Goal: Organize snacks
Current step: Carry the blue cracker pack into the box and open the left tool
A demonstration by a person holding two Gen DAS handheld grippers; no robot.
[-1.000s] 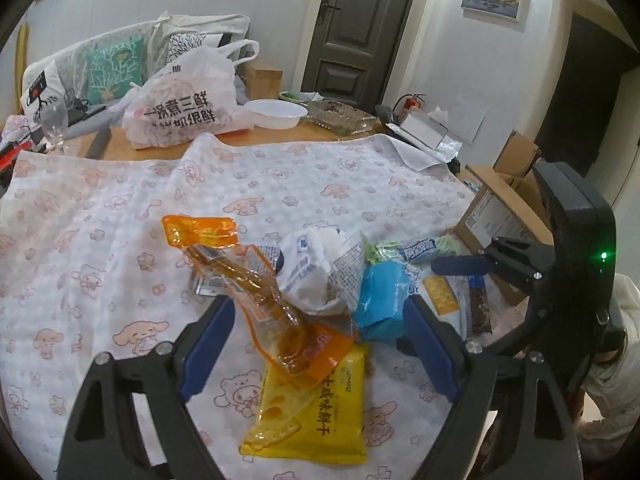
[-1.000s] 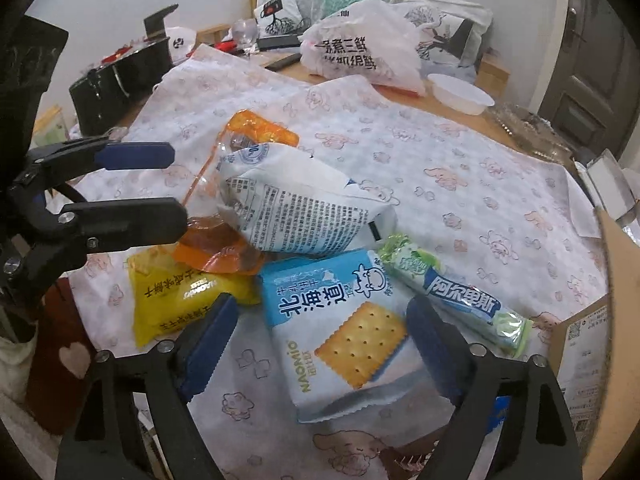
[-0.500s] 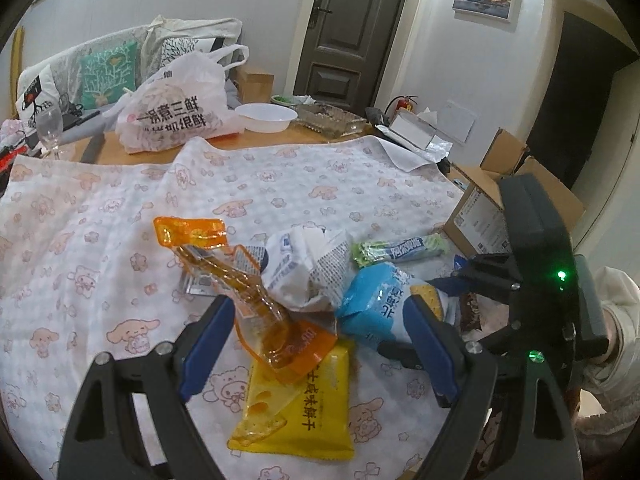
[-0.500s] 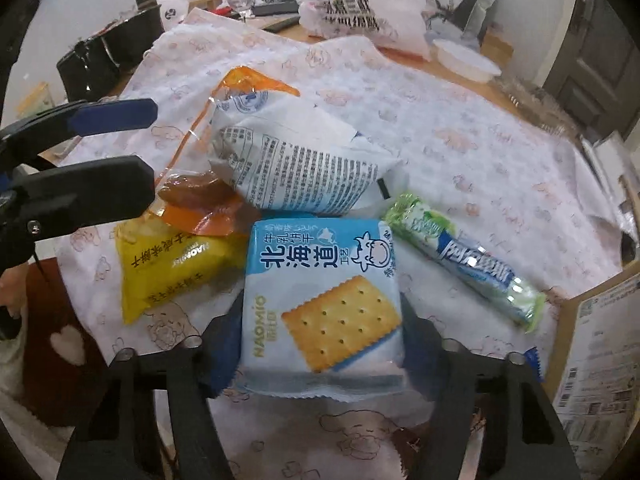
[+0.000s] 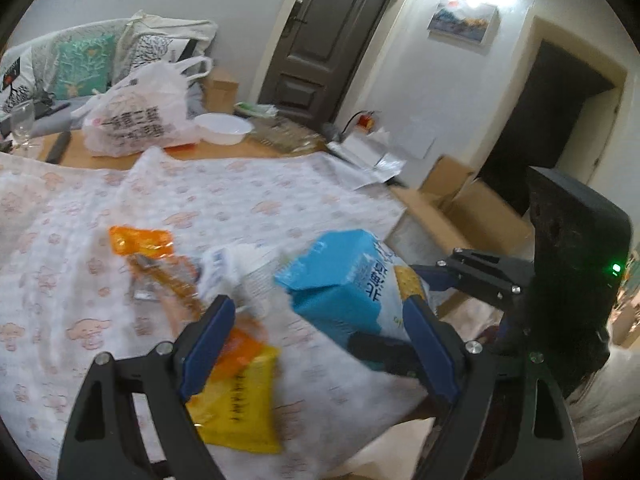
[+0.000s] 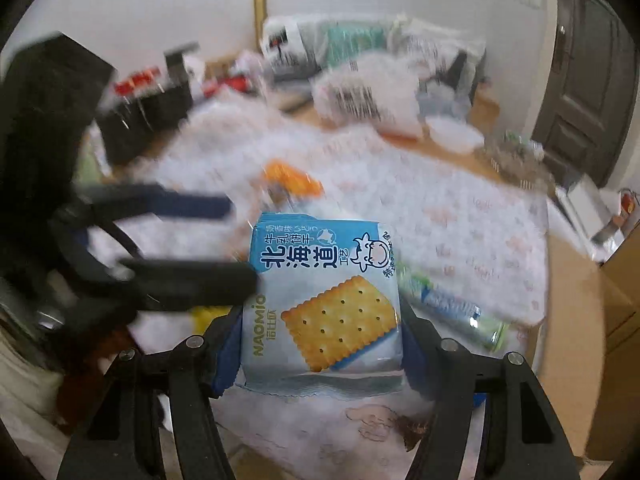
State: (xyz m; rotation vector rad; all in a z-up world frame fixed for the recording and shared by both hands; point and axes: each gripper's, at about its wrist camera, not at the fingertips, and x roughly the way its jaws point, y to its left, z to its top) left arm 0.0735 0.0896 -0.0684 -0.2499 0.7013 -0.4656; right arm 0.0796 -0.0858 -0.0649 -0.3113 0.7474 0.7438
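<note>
My right gripper [image 6: 320,344] is shut on a blue cracker packet [image 6: 324,300] and holds it lifted above the table; the packet also shows in the left wrist view [image 5: 344,284], with the right gripper [image 5: 400,312] behind it. My left gripper [image 5: 320,344] is open and empty, over a yellow packet [image 5: 240,404], an orange pouch [image 5: 160,264] and a white bag [image 5: 240,272]. A green wafer stick [image 6: 452,308] lies on the cloth to the right of the held packet. The left gripper [image 6: 228,240] shows at left in the right wrist view.
A patterned cloth [image 5: 80,208] covers the table. A white shopping bag [image 5: 136,120], a white bowl [image 5: 222,128] and a glass [image 5: 22,120] stand at the far edge. Cardboard boxes [image 5: 472,208] sit beyond the table's right side.
My right gripper closed on the blue cracker packet and lifted it off the pile. The left gripper stayed open and shifted slightly over the snacks.
</note>
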